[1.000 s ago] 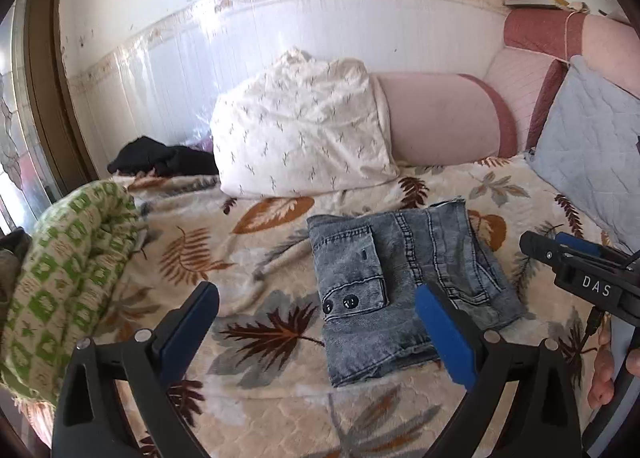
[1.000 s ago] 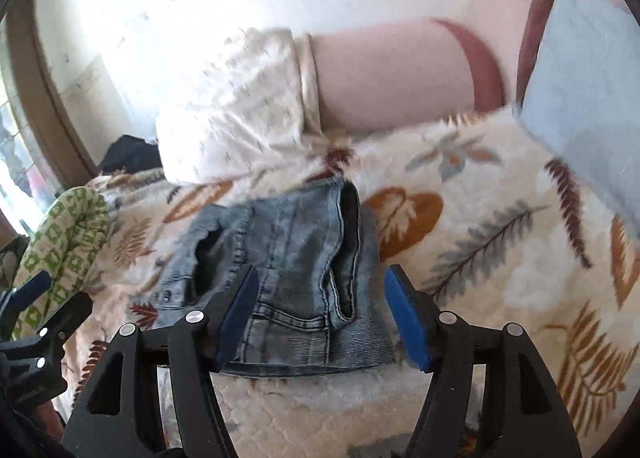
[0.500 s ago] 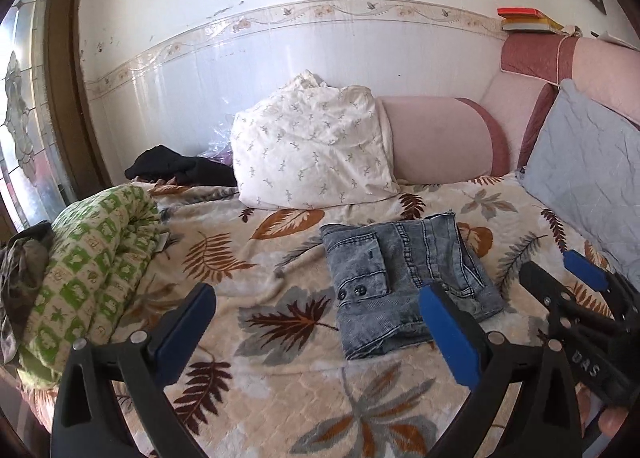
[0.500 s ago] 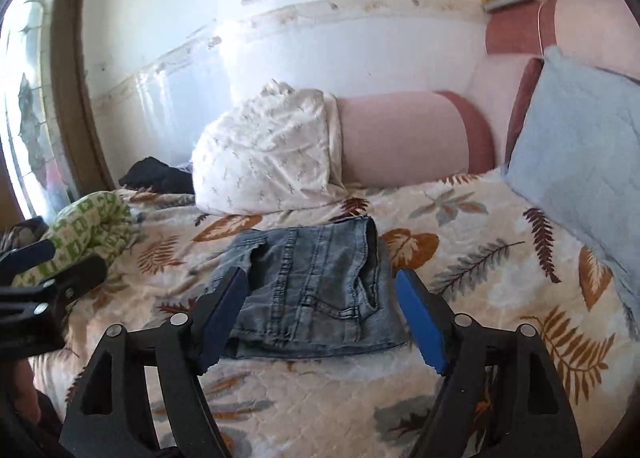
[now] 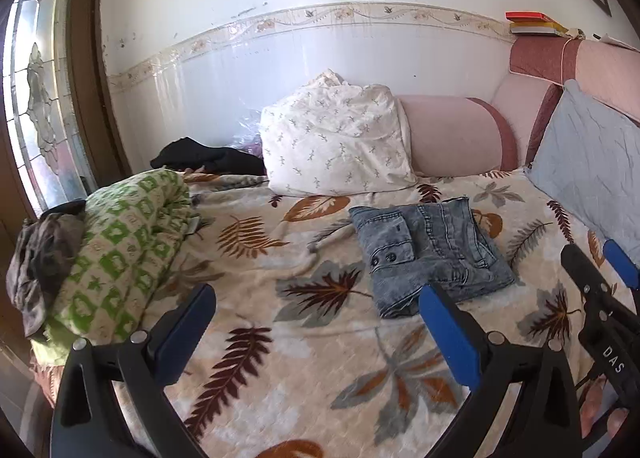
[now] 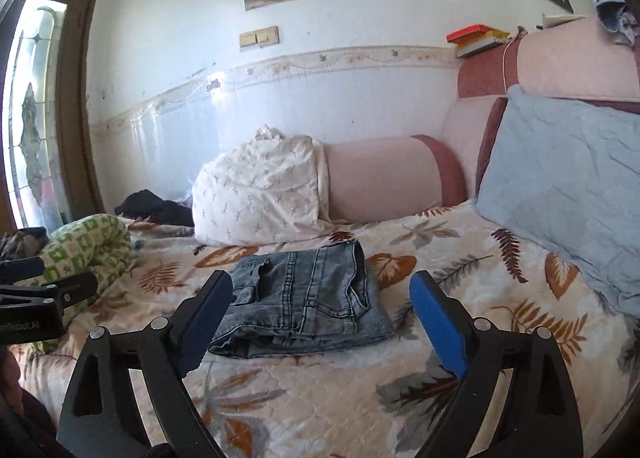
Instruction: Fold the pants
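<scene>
Left wrist view: the left gripper (image 5: pixel 316 334) stands with its jaws spread wide and nothing between the blue pads, only the leaf-patterned bedspread (image 5: pixel 256 338) showing beyond them. The pants (image 5: pixel 430 254), grey-blue denim, lie folded into a compact rectangle flat on the bedspread, beyond the gripper and right of centre, a buttoned pocket flap facing up; no pad touches them. A white patterned pillow (image 5: pixel 336 145) leans against the wall behind the pants, with a pink bolster (image 5: pixel 452 137) to its right and a pale blue cushion (image 5: pixel 588 161) against the headboard at the right edge. A green-and-cream rolled blanket (image 5: pixel 124 250) lies at the left side of the bed, a dark garment (image 5: pixel 204 157) near the wall behind it. The right gripper (image 5: pixel 600 270) enters at the right edge, with fingers of a hand (image 5: pixel 596 406) visible beneath it. Right wrist view: the right gripper (image 6: pixel 320 322) has its jaws parting, already wide, the pads gripping nothing. The pants (image 6: pixel 304 298) appear between the two pads in the picture but lie farther off on the bedspread (image 6: pixel 460 270), clear of both. The pillow (image 6: pixel 260 193), bolster (image 6: pixel 380 173) and blue cushion (image 6: pixel 560 177) stand behind; part of the left gripper (image 6: pixel 44 278) shows at the left edge, in front of the rolled blanket (image 6: pixel 92 242).
</scene>
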